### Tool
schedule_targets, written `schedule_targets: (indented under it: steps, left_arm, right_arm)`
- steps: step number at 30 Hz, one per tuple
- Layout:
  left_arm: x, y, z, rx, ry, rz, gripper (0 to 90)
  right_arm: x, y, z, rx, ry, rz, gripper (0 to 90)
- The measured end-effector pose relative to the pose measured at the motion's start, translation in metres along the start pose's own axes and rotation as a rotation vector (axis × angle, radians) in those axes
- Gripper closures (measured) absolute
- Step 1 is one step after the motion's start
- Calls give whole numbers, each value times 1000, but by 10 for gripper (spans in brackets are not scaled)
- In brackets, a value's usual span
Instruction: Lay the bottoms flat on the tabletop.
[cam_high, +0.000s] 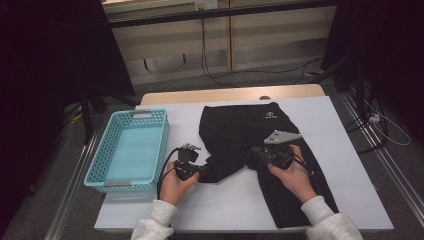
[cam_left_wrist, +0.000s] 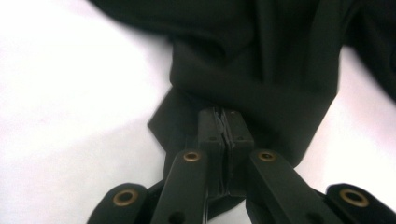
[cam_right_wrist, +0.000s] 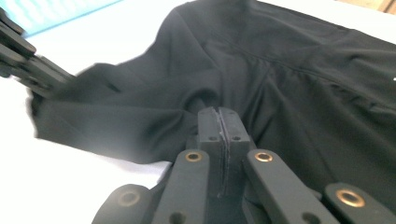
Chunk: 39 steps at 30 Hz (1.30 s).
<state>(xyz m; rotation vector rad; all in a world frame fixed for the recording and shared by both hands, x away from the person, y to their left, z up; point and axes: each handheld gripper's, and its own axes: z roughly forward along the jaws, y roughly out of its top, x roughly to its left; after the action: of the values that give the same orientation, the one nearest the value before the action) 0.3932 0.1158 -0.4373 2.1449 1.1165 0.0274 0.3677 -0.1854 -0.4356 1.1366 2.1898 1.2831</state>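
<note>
White surface (cam_high: 320, 165): we see one soft black garment (cam_high: 235, 132), both claws (cam_high: 200, 171) (cam_high: 255, 156) clamped on its fabric, one perforated basket (cam_high: 130, 150).

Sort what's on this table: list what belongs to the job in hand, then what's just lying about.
In the job:
black trousers, spread on the white table
left gripper, shut on a trouser leg end
right gripper, shut on the trousers near the crotch

Lying about:
turquoise basket, holding nothing, left of the trousers
cables on the floor beyond the table
</note>
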Motion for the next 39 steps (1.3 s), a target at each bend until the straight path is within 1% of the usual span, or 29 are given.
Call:
schedule_targets:
  steps: [1, 2, 3, 5, 6, 8, 12, 13, 14, 15, 16, 17, 18, 20, 21, 22, 23, 24, 25, 27, 28, 29, 31, 32, 33, 34, 35, 37, 39]
  left_arm:
    - [1, 1, -4, -35, 3, -15, 888]
    - [3, 3, -8, -66, 13, -24, 889]
    - [4, 4, -12, -101, 30, -32, 890]
    - [8, 5, -18, -149, 51, -59, 891]
    - [11, 4, -19, -170, 65, -69, 890]
    - [16, 4, -19, -183, 78, -93, 890]
    - [20, 3, -11, -171, 75, -113, 890]
    - [20, 4, -10, -158, 77, -113, 890]
    - [20, 4, -8, -159, 82, -117, 890]
    - [21, 4, -8, -150, 84, -110, 890]
    - [21, 4, -7, -147, 83, -110, 889]
    - [21, 4, -7, -144, 84, -105, 889]
    - [21, 4, -6, -146, 85, -111, 889]
    - [21, 3, -5, -140, 94, -113, 888]
    - [21, 3, -6, -132, 91, -110, 888]
    - [20, 3, -6, -132, 93, -108, 888]
    - [19, 3, -6, -129, 98, -100, 888]
    - [18, 3, -6, -127, 100, -100, 888]
    - [18, 2, -5, -127, 101, -95, 888]
    - [17, 1, -5, -127, 103, -99, 888]
    - [17, 1, -6, -126, 103, -95, 887]
    - [17, 0, -7, -126, 104, -94, 887]
    - [16, -1, -10, -133, 105, -87, 887]
    - [15, -1, -12, -140, 108, -85, 887]
    - [14, -1, -14, -142, 107, -81, 887]
    - [12, -1, -15, -144, 106, -79, 887]
    - [12, -2, -16, -147, 107, -77, 887]
    - [11, -3, -17, -152, 101, -80, 887]
    - [10, -3, -17, -154, 94, -76, 886]
  right_arm:
    - [0, 1, -2, -11, 2, 5, 894]
    - [-1, 2, -3, -11, -11, -4, 894]
    - [-4, 3, -3, -11, -16, 0, 894]
    - [-11, 4, -2, -10, -48, 22, 895]
    - [-16, 4, -2, -6, -59, 38, 895]
    - [-23, 3, 1, -4, -84, 55, 895]
    - [-29, 0, 8, 30, -130, 46, 896]
    - [-30, -1, 10, 33, -136, 52, 895]
    - [-31, -2, 11, 40, -135, 53, 891]
    - [-30, -3, 13, 49, -130, 46, 874]
    - [-28, -3, 15, 66, -107, 17, 837]
    - [-23, -2, 15, 82, -110, -24, 807]
    - [-18, -2, 15, 84, -122, -52, 766]
    - [-11, 0, 13, 73, -117, -67, 649]
    - [-6, 1, 11, 70, -123, -90, 595]
    - [-4, 1, 10, 68, -124, -108, 574]
    - [-1, 2, 8, 63, -120, -119, 552]
    - [2, 2, 6, 56, -117, -123, 522]
    - [4, 2, 4, 52, -112, -119, 486]
    - [9, 2, -1, 41, -105, -119, 455]
    - [11, 2, -2, 33, -103, -120, 434]
    - [15, 2, -3, 30, -91, -119, 441]
    - [24, 4, -2, 24, -58, -148, 462]
    - [29, 5, 1, 31, -38, -168, 482]
    - [34, 6, 4, 31, -11, -175, 512]
    - [38, 7, 9, 30, 17, -175, 540]
    - [43, 7, 14, 41, 44, -175, 575]
    - [50, 4, 27, 72, 80, -189, 588]
    - [56, 0, 42, 111, 102, -193, 582]
